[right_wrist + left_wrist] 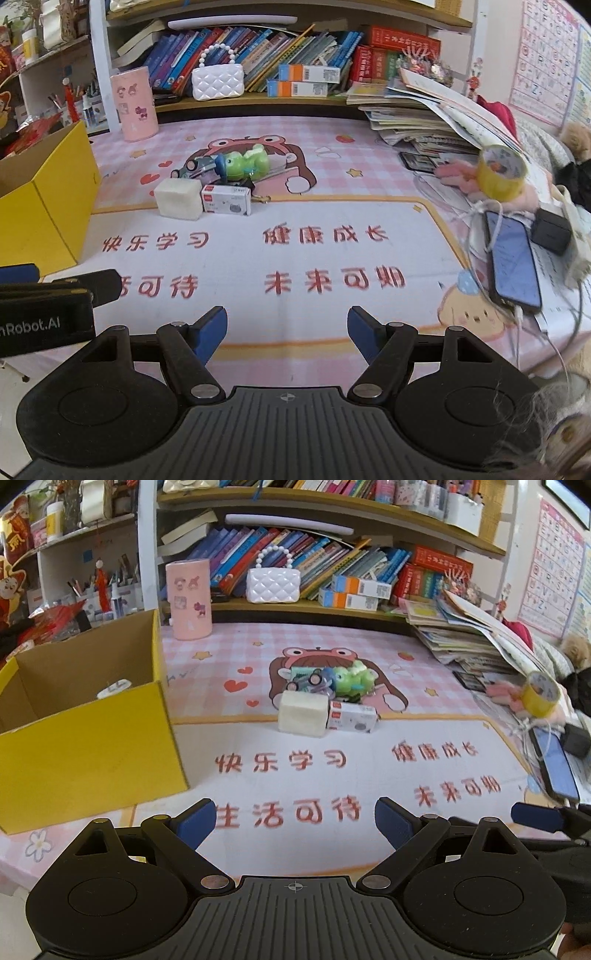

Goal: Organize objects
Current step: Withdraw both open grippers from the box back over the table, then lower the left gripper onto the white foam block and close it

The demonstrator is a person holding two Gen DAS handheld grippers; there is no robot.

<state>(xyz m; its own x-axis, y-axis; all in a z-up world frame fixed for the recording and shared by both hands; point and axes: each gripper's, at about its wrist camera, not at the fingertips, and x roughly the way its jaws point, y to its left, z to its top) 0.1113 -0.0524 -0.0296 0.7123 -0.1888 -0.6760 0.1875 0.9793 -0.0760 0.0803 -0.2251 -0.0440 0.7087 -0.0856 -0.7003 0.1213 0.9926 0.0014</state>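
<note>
My left tool (pixel 295 821) hangs over the tabletop (pixel 332 746) with its two blue pads spread wide and nothing between them. My right tool (pixel 287 332) sits alongside, its two pads also apart and empty, only the printed mat showing in the gap. From the right wrist view the left tool pokes in at the left edge; from the left wrist view one blue pad of the right tool shows at the far right.

Ahead of both tools, in the middle of the mat, is one small heap of things to sort. At its front stands one white block (pixel 303 713), and touching its right side lies one small white box with a red label (pixel 352 718). Behind those two sits one green frog toy (pixel 352 681), with a jumble of small wheeled pieces (pixel 308 682) just to its left; I cannot count those.

To the left stands one yellow cardboard box (pixel 88 738), open at the top, with one pale scrap lying inside it (pixel 114 687). At the back, one pink cylinder (pixel 188 600) stands on the mat and one white quilted handbag (pixel 272 585) rests on the shelf among the books. Off to the right lie one roll of yellow tape (pixel 500 170) and one phone (pixel 513 264), beside a stack of papers.
</note>
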